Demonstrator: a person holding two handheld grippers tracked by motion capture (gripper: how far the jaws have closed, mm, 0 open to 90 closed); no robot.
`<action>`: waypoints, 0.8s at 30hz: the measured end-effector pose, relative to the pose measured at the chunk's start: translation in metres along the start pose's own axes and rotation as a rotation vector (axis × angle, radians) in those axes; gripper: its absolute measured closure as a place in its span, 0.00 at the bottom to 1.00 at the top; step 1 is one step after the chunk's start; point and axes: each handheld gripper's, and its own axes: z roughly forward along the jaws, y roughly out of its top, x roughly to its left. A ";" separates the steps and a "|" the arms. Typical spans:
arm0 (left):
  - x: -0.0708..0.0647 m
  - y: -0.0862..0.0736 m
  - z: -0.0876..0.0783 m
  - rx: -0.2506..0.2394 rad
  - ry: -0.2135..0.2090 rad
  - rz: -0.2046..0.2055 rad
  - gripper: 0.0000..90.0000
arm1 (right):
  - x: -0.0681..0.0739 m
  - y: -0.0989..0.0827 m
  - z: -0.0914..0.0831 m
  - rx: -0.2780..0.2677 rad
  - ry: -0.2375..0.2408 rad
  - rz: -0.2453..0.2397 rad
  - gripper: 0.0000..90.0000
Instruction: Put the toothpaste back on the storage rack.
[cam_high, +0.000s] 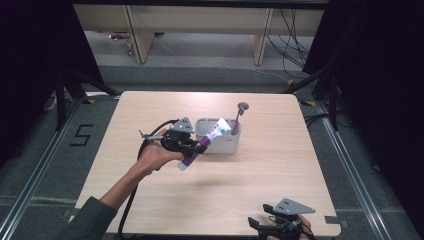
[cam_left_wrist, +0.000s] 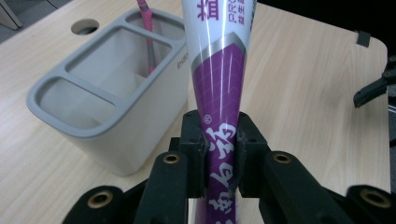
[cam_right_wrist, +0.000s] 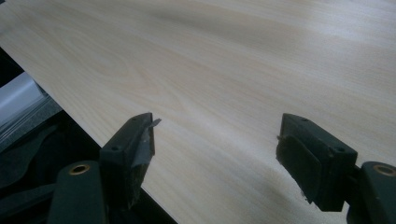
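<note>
Over pale wood, left gripper (cam_left_wrist: 219, 154) clamps a purple-and-white toothpaste tube (cam_left_wrist: 218, 70); right gripper (cam_right_wrist: 217, 140) released.

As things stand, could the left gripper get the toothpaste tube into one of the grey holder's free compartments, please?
Probably yes. The left gripper is shut on the toothpaste tube right beside the grey holder; two compartments look free, and the pink toothbrush stands in the far one.

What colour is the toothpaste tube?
The toothpaste tube is purple and white with a silver band, clearest in the left gripper view.
</note>
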 end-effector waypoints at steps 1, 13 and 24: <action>0.001 0.001 0.000 -0.007 0.001 -0.007 0.85 | 0.000 0.000 0.000 0.000 0.000 0.000 0.31; 0.009 0.019 0.000 -0.112 0.046 -0.059 0.85 | -0.001 0.001 -0.001 0.004 -0.023 -0.040 0.31; 0.018 0.038 0.008 -0.188 0.092 -0.123 0.85 | -0.002 0.001 -0.002 0.004 -0.032 -0.046 0.31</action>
